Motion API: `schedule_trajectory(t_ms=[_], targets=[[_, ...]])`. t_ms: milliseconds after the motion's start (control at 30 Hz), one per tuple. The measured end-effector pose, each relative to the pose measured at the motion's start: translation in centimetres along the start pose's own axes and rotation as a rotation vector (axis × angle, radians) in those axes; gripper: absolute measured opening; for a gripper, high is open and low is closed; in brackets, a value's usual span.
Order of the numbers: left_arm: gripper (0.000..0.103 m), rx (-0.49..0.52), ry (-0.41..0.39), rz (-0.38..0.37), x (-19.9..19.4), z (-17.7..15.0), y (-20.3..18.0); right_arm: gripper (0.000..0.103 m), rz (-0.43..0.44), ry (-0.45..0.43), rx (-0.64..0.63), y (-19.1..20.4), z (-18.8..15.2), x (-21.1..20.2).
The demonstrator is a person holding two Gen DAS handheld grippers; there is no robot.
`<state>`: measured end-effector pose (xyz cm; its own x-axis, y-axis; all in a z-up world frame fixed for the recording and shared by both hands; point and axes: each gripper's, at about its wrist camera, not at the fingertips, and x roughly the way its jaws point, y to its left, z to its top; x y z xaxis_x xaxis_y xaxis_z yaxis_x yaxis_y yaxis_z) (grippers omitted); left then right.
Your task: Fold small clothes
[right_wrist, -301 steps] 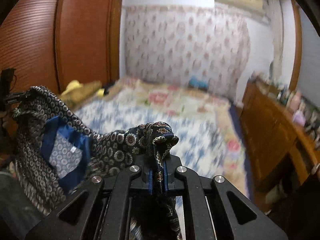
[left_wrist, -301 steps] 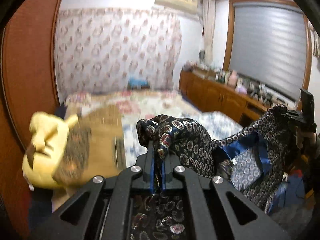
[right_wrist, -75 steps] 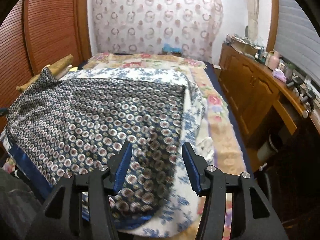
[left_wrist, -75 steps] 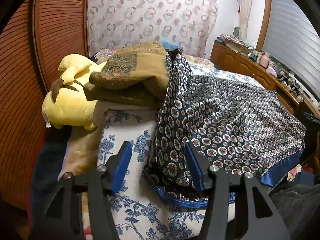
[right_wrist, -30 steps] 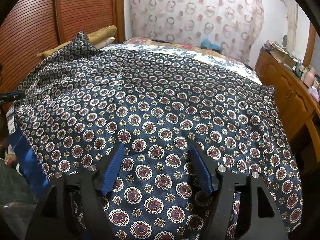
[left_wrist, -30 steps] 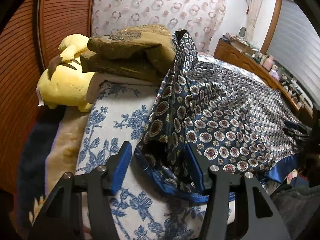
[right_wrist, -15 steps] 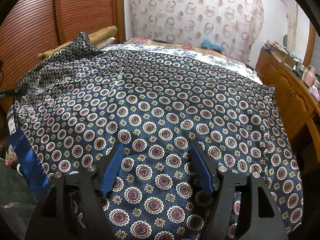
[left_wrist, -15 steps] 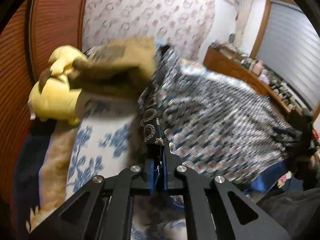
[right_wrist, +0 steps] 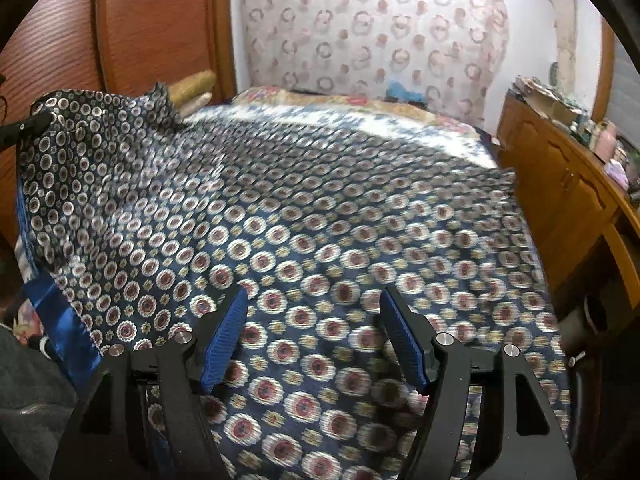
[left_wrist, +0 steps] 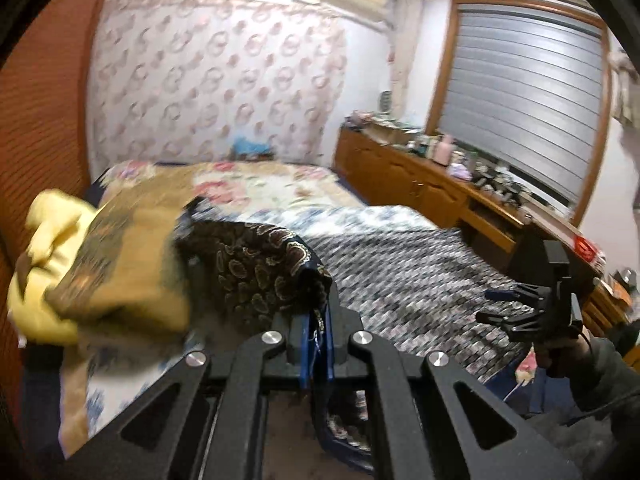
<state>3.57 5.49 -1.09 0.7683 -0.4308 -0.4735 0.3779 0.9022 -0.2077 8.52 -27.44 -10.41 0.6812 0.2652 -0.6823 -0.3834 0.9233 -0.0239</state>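
I see one bed (left_wrist: 280, 188) filling the room, with a floral cover, and one dark patterned cloth (right_wrist: 320, 216) spread across most of it, its blue satin hem hanging off the near left edge. A wooden cabinet (left_wrist: 420, 184) runs along the right wall, its top crowded with small items too blurred to count. On the bed's left side lies one tan cushion (left_wrist: 120, 248) against one yellow plush (left_wrist: 44, 232). My left gripper (left_wrist: 316, 344) points slightly down toward the bed, and its fingers are pinched tight on the cloth's left corner, which is raised so the fabric humps up just ahead of the tips. In the right wrist view that lifted corner stands up at the far left of the cloth. My right gripper (right_wrist: 314, 340) tilts more steeply down over the cloth's near right part; its two blue fingers (right_wrist: 224, 336) stand wide apart with the fabric below them and nothing pinched. From the left wrist view I see that gripper held in a hand (left_wrist: 560, 354) with a dark sleeve at the bed's near right edge. I can read no writing or labels anywhere.
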Motion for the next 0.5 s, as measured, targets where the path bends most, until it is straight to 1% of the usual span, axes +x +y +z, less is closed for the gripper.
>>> schedule_trajectory(t_ms=[233,500], targets=[[0.003,0.099,-0.007,-0.103,3.2,4.3,-4.4,0.070,-0.042,-0.049,0.053,-2.7,-0.1,-2.4],[0.003,0.168,0.011,-0.201,6.0,7.3,-8.9,0.070,-0.076,-0.068,0.099,-5.3,-0.8,-4.0]])
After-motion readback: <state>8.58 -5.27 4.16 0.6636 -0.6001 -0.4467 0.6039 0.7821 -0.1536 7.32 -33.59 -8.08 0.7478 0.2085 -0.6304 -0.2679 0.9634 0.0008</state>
